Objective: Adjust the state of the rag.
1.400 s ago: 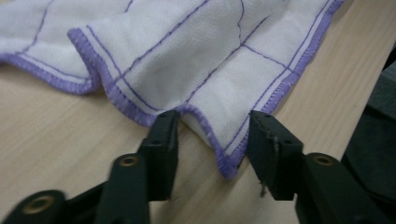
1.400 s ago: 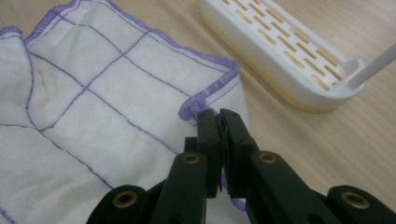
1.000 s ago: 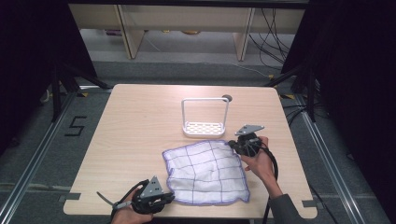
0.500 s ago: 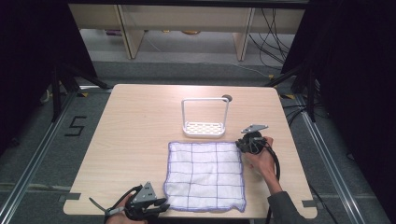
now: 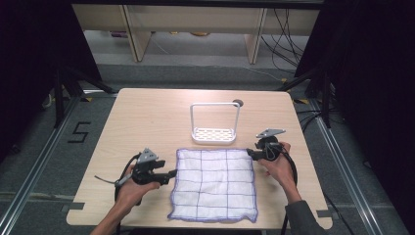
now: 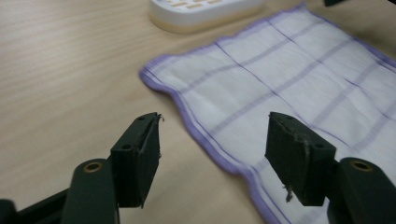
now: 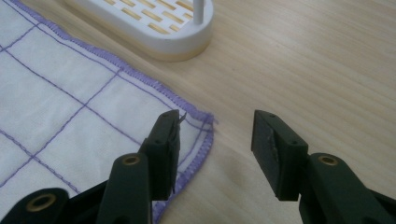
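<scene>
cloth (image 5: 215, 183) lies flat, left tongs (image 5: 169, 173) and right tongs (image 5: 250, 153) just opened, released beside it.

Left tongs (image 5: 171, 172) and right tongs (image 5: 249, 153) low, jaws just opened, empty.

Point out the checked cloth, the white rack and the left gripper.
checked cloth (image 5: 215, 183): high view, middle of the fabric.
white rack (image 5: 214, 134): high view, slotted base.
left gripper (image 5: 171, 173): high view, between its fingertips.
</scene>
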